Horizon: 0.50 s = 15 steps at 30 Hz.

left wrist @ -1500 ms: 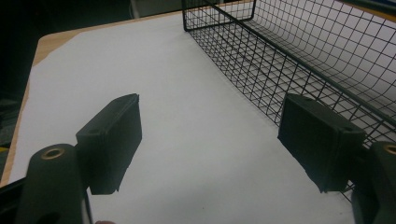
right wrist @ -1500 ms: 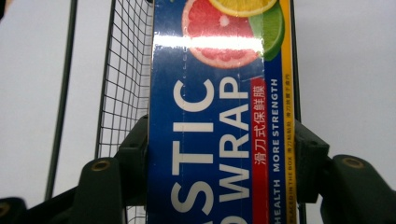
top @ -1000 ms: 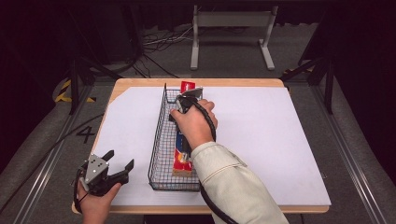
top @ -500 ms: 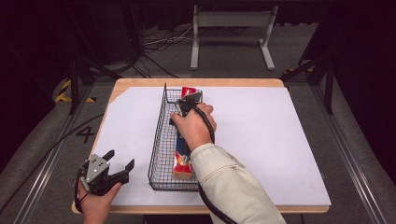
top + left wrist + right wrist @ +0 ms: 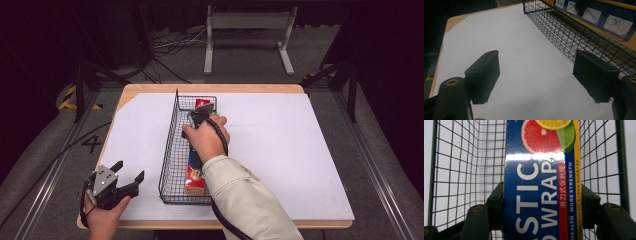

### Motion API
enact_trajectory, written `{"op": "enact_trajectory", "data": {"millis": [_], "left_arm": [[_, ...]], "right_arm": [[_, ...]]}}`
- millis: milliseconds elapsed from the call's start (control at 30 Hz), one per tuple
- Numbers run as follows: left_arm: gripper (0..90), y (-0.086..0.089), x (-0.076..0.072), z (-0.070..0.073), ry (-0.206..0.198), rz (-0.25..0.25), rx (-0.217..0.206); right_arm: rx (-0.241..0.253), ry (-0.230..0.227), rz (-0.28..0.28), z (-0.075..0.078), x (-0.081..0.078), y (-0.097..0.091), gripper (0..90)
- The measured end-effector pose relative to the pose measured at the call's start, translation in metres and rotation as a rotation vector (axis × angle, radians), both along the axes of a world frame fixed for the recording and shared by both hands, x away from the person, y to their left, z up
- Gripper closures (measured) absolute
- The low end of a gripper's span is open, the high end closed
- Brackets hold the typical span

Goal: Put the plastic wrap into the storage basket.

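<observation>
- Here, the plastic wrap box is pinched across its width by the right gripper, inside the wire basket on the desk.
- The left gripper is held spread beside the basket, gripping nothing.

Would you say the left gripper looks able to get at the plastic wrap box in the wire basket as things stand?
Probably yes: the left gripper stands open beside the wire basket, whose top is open, but the right gripper already clamps the plastic wrap box.
</observation>
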State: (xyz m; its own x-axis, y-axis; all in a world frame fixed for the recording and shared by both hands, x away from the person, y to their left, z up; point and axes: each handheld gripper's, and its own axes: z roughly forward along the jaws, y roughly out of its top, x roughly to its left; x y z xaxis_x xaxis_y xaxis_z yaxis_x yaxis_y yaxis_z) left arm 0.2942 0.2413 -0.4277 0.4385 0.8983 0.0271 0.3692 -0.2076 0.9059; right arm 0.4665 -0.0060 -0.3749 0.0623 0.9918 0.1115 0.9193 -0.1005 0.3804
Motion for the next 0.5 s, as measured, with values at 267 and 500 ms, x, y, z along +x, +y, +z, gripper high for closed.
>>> {"op": "enact_trajectory", "data": {"millis": [267,500], "left_arm": [[22.0,0.0014,-0.0001,0.0002,-0.001,0.004,-0.005],[22.0,0.0017,-0.0001,0.0002,-0.001,0.006,-0.005]], "right_arm": [[-0.009,0.017,-0.001,-0.0057,0.0007,0.0019,39.2],[-0.020,0.018,0.001,-0.0072,0.0013,0.0025,39.1]]}}
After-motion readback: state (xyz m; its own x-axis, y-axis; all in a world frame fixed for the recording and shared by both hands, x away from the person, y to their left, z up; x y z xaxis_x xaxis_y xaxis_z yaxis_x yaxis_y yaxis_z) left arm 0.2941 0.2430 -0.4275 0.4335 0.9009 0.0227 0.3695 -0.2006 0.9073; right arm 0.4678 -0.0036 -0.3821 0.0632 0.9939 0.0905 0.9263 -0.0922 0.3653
